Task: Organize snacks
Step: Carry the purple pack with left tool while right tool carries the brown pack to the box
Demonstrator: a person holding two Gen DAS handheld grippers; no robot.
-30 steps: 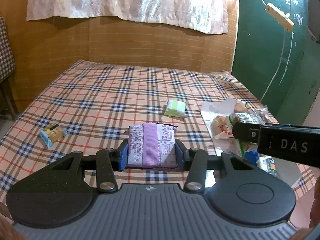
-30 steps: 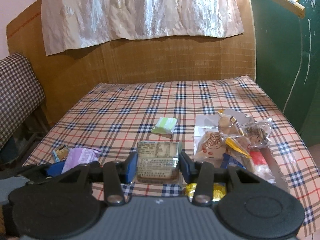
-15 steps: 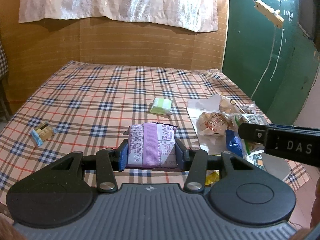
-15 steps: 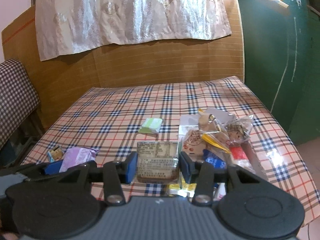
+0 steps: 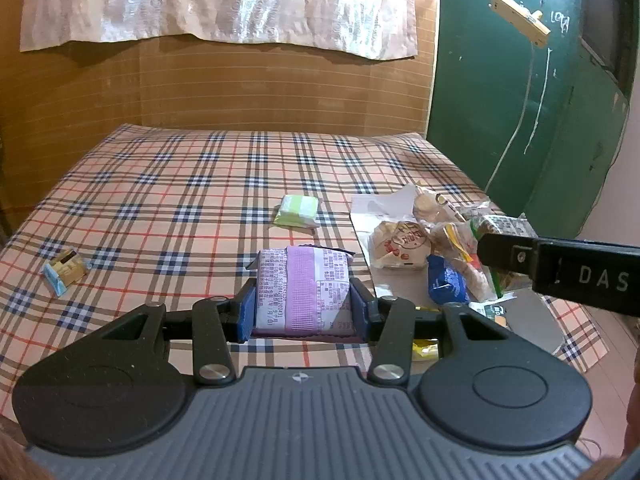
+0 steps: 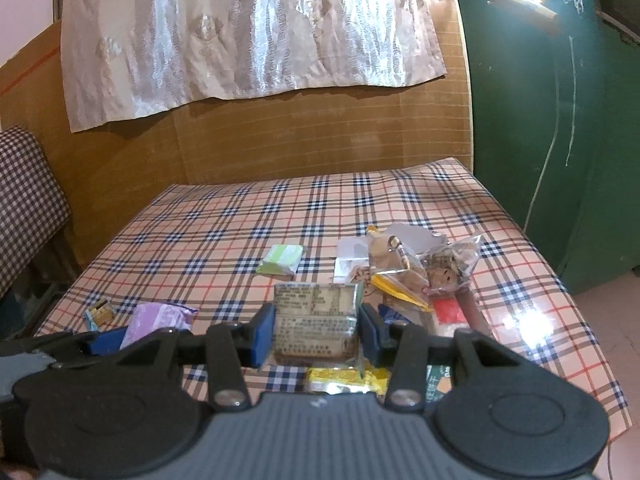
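My left gripper (image 5: pixel 303 306) is shut on a purple and white snack packet (image 5: pixel 304 288), held above the plaid table (image 5: pixel 160 184). My right gripper (image 6: pixel 316 330) is shut on a clear packet with a printed label (image 6: pixel 316 320), held above the table's front edge. The right gripper's body shows at the right of the left wrist view (image 5: pixel 560 276). The purple packet also shows at the left in the right wrist view (image 6: pixel 160 316). A green packet (image 5: pixel 298 210) lies alone mid-table. A small blue and gold packet (image 5: pixel 64 272) lies at the left.
A pile of snack packets (image 5: pixel 432 240) lies on a white sheet at the table's right side. A yellow packet (image 6: pixel 344 378) lies under the right gripper. A brown wall with a pale cloth stands behind. A green door (image 5: pixel 520 100) is at the right.
Both grippers have pulled back and risen with their packets still held. The views have tilted up, so the table sits lower and farther in both.
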